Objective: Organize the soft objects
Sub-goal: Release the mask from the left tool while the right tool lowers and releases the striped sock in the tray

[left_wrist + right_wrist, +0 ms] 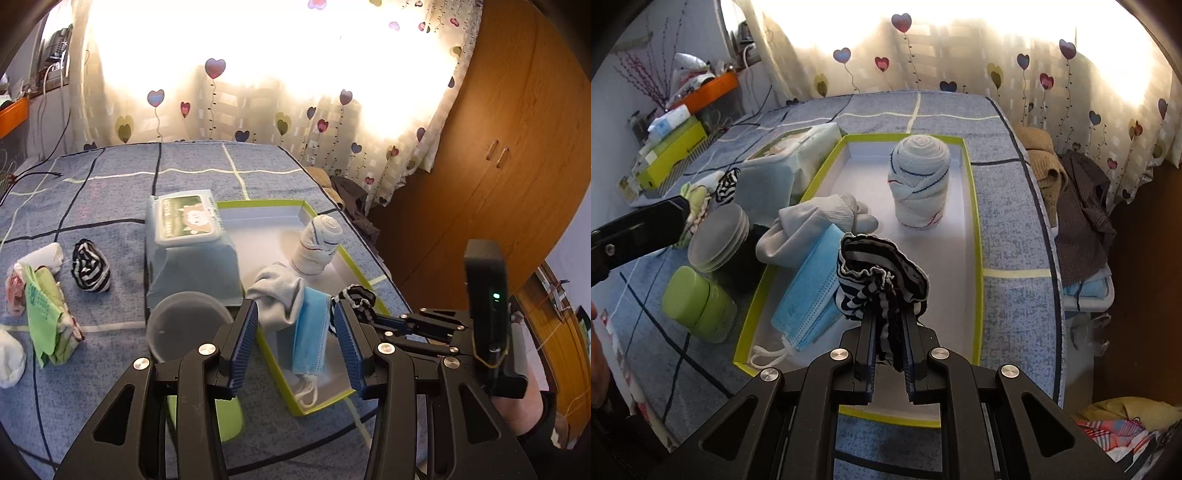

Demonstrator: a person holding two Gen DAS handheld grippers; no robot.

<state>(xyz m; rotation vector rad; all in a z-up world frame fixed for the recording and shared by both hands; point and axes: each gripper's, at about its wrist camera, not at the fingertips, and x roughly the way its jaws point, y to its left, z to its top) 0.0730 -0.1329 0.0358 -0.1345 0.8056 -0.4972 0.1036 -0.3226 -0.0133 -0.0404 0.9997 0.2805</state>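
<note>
A shallow green-rimmed box (975, 229) lies on the blue bedspread, also in the left wrist view (314, 212). In it stand a rolled white sock (921, 182), a grey sock (812, 225) and a blue face mask (809, 299). My right gripper (889, 325) is shut on a black-and-white striped sock (882, 273), held above the box's near end. My left gripper (297, 321) is open and empty, just over the box's near left edge, with the mask (309, 332) between its fingers' line of sight. Another striped sock (90, 269) lies left on the bed.
A wipes pack (188, 243), a grey lid (190, 325) and a green jar (700, 302) sit left of the box. A green cloth (46, 314) and white items (40, 256) lie far left. Clothes (1082, 225) pile beyond the bed's right edge. A wardrobe (498, 147) stands right.
</note>
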